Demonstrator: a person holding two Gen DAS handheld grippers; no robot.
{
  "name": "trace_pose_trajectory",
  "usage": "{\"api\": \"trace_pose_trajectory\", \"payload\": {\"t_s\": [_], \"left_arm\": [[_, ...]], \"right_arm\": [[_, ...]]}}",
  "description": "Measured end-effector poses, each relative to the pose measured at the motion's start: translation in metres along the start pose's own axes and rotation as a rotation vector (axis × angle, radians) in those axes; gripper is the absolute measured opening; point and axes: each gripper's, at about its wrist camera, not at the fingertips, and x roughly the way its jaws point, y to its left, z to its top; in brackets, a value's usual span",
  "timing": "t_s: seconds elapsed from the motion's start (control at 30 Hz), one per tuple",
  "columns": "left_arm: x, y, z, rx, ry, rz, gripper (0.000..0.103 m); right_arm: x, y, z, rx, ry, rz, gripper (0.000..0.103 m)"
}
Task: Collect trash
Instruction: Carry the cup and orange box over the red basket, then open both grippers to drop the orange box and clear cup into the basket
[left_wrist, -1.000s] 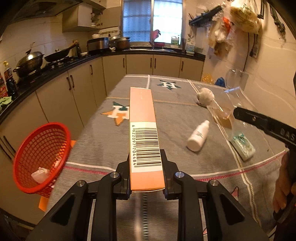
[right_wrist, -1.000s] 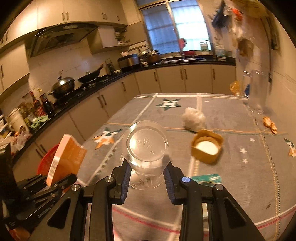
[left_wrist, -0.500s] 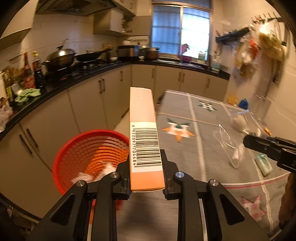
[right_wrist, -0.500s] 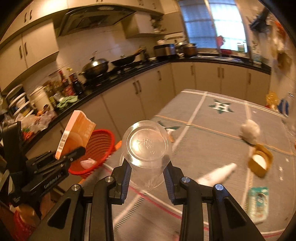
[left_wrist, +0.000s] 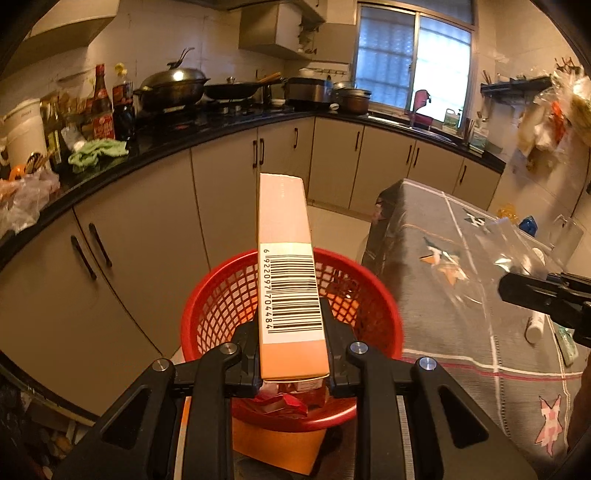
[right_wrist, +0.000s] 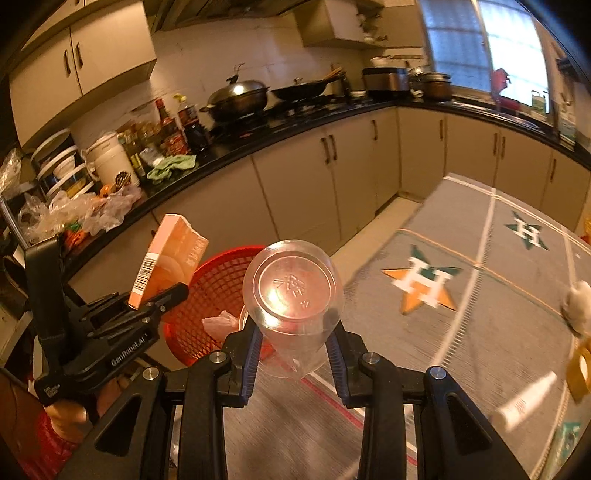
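Observation:
My left gripper (left_wrist: 291, 343) is shut on a long orange carton (left_wrist: 286, 269) with a barcode label, held directly over the red mesh basket (left_wrist: 221, 306) on the floor beside the table. The same carton (right_wrist: 166, 258) and left gripper (right_wrist: 162, 295) show at the left of the right wrist view. My right gripper (right_wrist: 293, 347) is shut on a clear plastic cup (right_wrist: 293, 295), bottom facing the camera, at the table's edge next to the red basket (right_wrist: 218, 295). The basket holds crumpled wrappers (left_wrist: 280, 400).
The grey table cloth (right_wrist: 461, 295) carries a white bottle (right_wrist: 524, 402), a yellow lid (right_wrist: 580, 365), a white wad (right_wrist: 576, 306) and a green packet (right_wrist: 565, 443). Beige cabinets (left_wrist: 147, 236) and a cluttered black counter (left_wrist: 110, 162) run behind the basket.
Both grippers have swung left from over the table toward the basket, each keeping its grip. The carton now hangs over the basket, and the cup has reached the table's edge.

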Motion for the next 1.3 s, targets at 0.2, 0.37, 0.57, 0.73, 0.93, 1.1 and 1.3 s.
{"api": "trace_pose_trajectory", "payload": {"t_s": [0.2,0.37,0.57,0.73,0.93,1.1,1.3], "left_arm": [[0.018,0.012,-0.005,-0.015,0.035,0.009,0.023],[0.029,0.023,-0.008,-0.026,0.056,0.009,0.023],[0.038,0.024,-0.01,-0.049,0.073,-0.005,0.023],[0.045,0.025,-0.01,-0.05,0.079,-0.02,0.023],[0.051,0.026,-0.01,-0.044,0.084,-0.016,0.023],[0.053,0.027,-0.012,-0.047,0.088,-0.018,0.023],[0.053,0.025,-0.012,-0.035,0.091,-0.022,0.028]], "right_arm": [[0.04,0.015,0.01,0.005,0.055,0.042,0.037],[0.071,0.025,0.015,0.001,0.089,0.044,0.037],[0.094,0.029,0.019,0.0,0.106,0.021,0.038],[0.106,0.028,0.022,0.014,0.117,0.009,0.038],[0.114,0.028,0.022,0.018,0.132,0.005,0.039],[0.115,0.028,0.023,0.023,0.13,0.009,0.039],[0.117,0.028,0.024,0.037,0.129,0.008,0.04]]}}
